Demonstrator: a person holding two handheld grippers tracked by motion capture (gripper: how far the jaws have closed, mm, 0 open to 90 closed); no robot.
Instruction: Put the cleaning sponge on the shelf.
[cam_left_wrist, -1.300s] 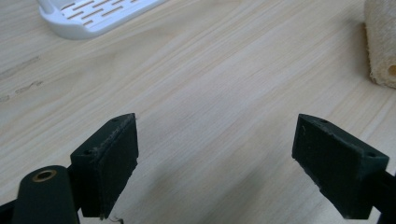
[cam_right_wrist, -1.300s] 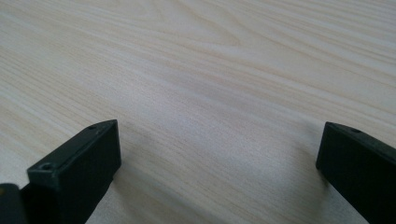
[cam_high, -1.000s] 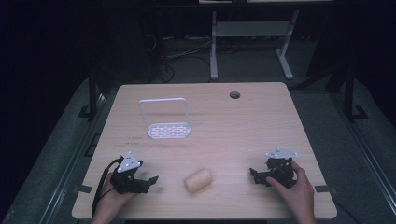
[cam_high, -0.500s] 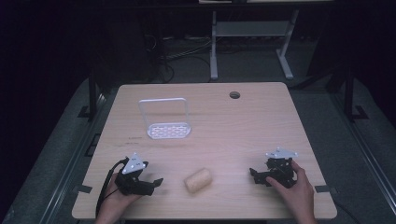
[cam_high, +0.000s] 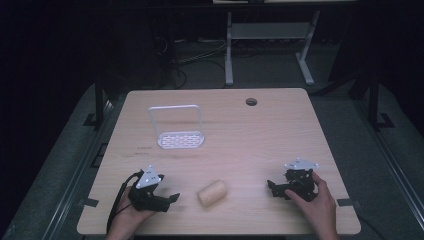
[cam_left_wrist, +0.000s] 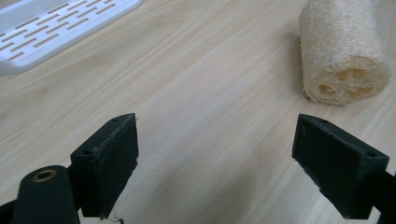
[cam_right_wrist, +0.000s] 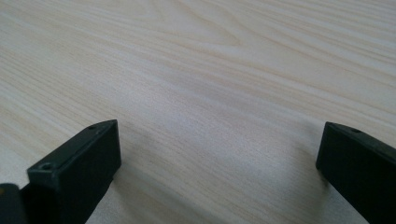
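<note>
A tan loofah roll (cam_high: 212, 193) lies on its side near the front of the wooden table (cam_high: 260, 130). In the left gripper view the loofah (cam_left_wrist: 341, 51) is ahead and to the right, its holed end facing me. My left gripper (cam_high: 169, 201) rests low at the front left, a short way left of the loofah, open and pointing toward it. Its jaws (cam_left_wrist: 219, 163) stand wide apart over bare wood. My right gripper (cam_high: 272, 189) sits at the front right in a hand, open, jaws (cam_right_wrist: 219, 172) spread over bare wood.
A white slotted rack (cam_high: 179, 139) with an upright wire frame stands at the back left; its tray (cam_left_wrist: 56, 28) shows in the left gripper view. A cable hole (cam_high: 251, 101) is near the far edge. Table legs and cables lie on the dark floor behind.
My left gripper has slid to the right, toward the loofah. The right gripper has barely moved.
</note>
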